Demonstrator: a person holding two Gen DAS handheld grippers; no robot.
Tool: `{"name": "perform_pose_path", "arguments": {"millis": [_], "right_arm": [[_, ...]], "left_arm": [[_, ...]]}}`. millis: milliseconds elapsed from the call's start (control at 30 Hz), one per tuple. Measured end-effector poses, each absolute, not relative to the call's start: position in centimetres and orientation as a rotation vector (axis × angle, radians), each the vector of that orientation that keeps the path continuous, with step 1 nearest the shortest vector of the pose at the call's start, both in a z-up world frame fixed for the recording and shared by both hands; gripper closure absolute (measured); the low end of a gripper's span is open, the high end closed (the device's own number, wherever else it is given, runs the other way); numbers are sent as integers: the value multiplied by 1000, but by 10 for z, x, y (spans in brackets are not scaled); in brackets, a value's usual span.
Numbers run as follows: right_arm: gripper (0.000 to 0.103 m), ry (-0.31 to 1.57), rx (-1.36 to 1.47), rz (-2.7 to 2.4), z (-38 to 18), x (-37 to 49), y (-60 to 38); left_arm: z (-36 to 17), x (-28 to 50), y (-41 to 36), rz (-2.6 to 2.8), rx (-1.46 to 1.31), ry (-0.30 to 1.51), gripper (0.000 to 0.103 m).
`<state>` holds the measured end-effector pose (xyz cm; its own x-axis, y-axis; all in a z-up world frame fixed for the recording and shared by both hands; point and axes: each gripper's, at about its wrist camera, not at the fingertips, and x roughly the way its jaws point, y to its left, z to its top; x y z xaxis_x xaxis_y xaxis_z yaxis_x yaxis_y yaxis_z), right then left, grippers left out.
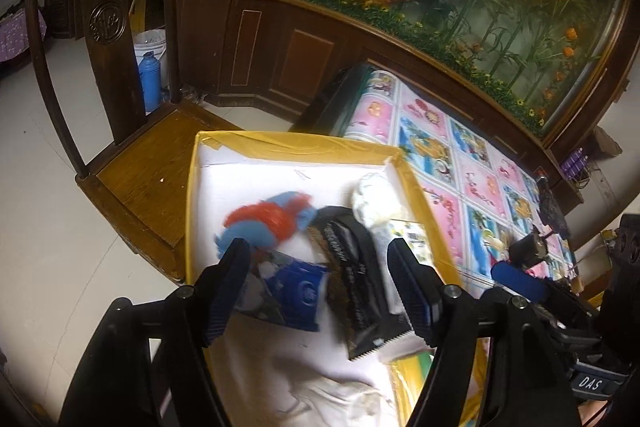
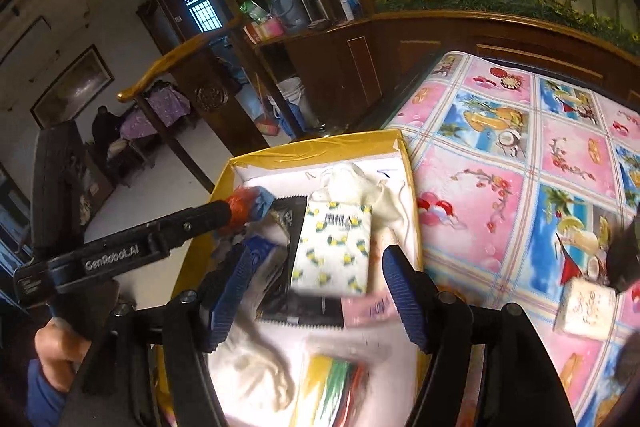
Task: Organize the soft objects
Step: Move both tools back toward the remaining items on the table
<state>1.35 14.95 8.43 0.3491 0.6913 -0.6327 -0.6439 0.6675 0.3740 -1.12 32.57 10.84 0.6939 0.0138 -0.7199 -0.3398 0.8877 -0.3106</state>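
A yellow-rimmed box (image 1: 288, 141) with a white inside holds soft things: a red and blue fluffy item (image 1: 264, 223), a blue packet (image 1: 296, 291), a black pouch (image 1: 356, 267), a white cloth (image 1: 374, 197) and a white sock (image 2: 256, 371). My left gripper (image 1: 320, 291) is open above the box, empty. My right gripper (image 2: 316, 291) is open above a lemon-print packet (image 2: 334, 247), a pink packet (image 2: 370, 309) and a striped pack (image 2: 336, 391). The left gripper's fingertips (image 2: 236, 209) show beside the fluffy item (image 2: 250, 203) in the right wrist view.
The box (image 2: 316, 143) sits at the left edge of a table with a pink and blue patterned cloth (image 2: 520, 167). A white tissue pack (image 2: 584, 307) lies on it at right. A wooden chair (image 1: 132, 163) stands left of the box. A cabinet with a flower panel is behind.
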Motion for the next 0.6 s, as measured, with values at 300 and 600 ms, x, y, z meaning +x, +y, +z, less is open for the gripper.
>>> {"name": "perform_pose_path", "arguments": {"millis": [300, 600], "right_arm": [[30, 823, 87, 927, 77, -45, 42], [31, 718, 164, 727, 66, -46, -120]], "left_arm": [[129, -24, 239, 67, -381, 756, 32], [108, 15, 119, -79, -249, 859, 30]]}}
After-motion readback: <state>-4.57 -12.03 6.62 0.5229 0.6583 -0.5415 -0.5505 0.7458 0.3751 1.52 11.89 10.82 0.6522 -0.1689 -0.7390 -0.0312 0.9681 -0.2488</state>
